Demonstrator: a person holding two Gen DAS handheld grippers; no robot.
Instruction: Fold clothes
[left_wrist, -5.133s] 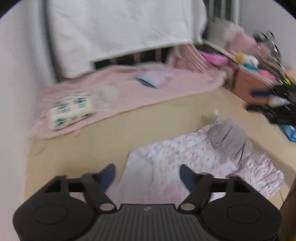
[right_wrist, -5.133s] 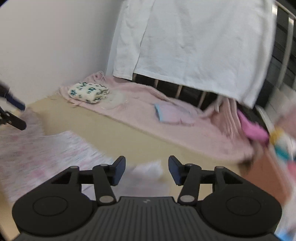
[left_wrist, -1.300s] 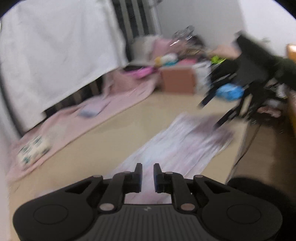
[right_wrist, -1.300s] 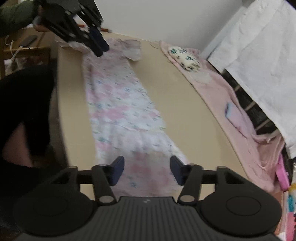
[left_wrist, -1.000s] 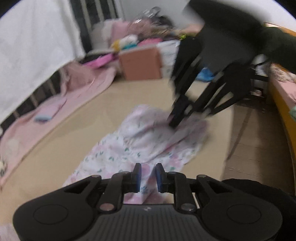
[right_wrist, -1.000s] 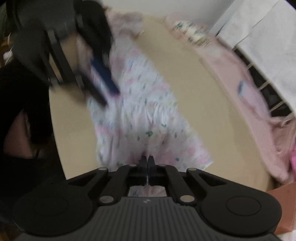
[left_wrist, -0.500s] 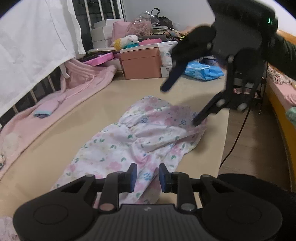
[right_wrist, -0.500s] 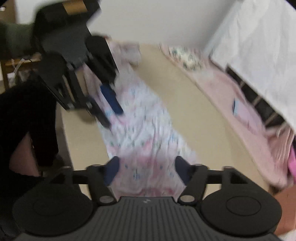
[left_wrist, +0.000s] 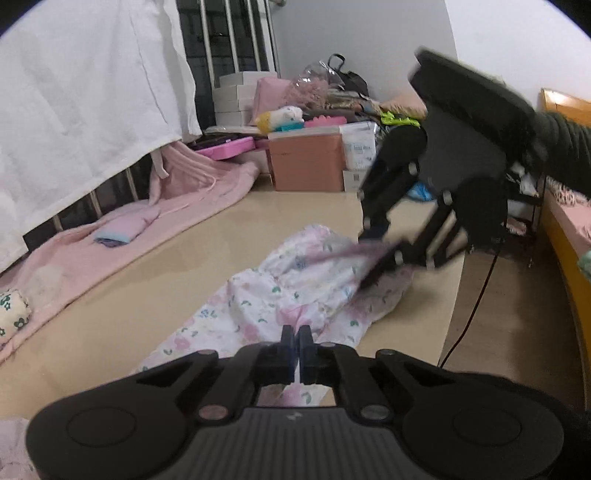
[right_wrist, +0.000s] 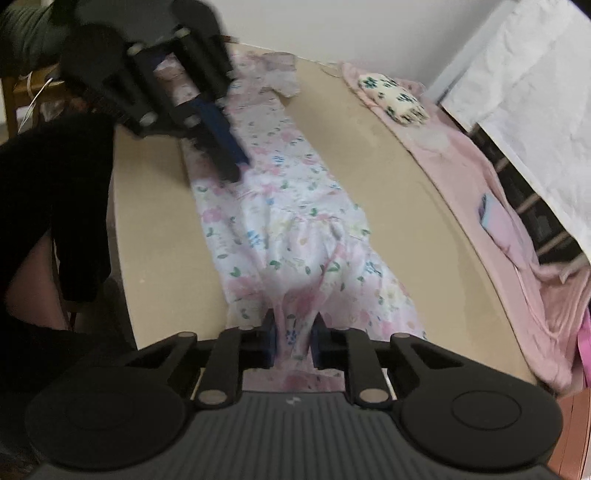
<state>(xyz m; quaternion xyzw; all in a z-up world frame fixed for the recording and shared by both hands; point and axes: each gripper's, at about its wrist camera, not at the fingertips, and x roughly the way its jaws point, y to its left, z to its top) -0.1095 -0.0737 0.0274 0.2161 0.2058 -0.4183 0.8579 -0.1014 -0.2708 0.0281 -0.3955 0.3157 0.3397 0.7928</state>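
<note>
Beige table (right_wrist: 388, 177) bears the floral garment (right_wrist: 288, 229); right gripper (right_wrist: 293, 341) closing around cloth, left gripper (left_wrist: 296, 341) clamped.

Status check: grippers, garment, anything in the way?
Left gripper shut at the floral dress, grip on cloth unclear. Right gripper closing, dress fabric bunched between the jaws. Dress lies lengthwise on the tan table; nothing on it but the grippers.

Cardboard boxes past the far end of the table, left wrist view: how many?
1 for certain: a brown cardboard box beyond the table. The white cartons stacked behind may hide more.
</note>
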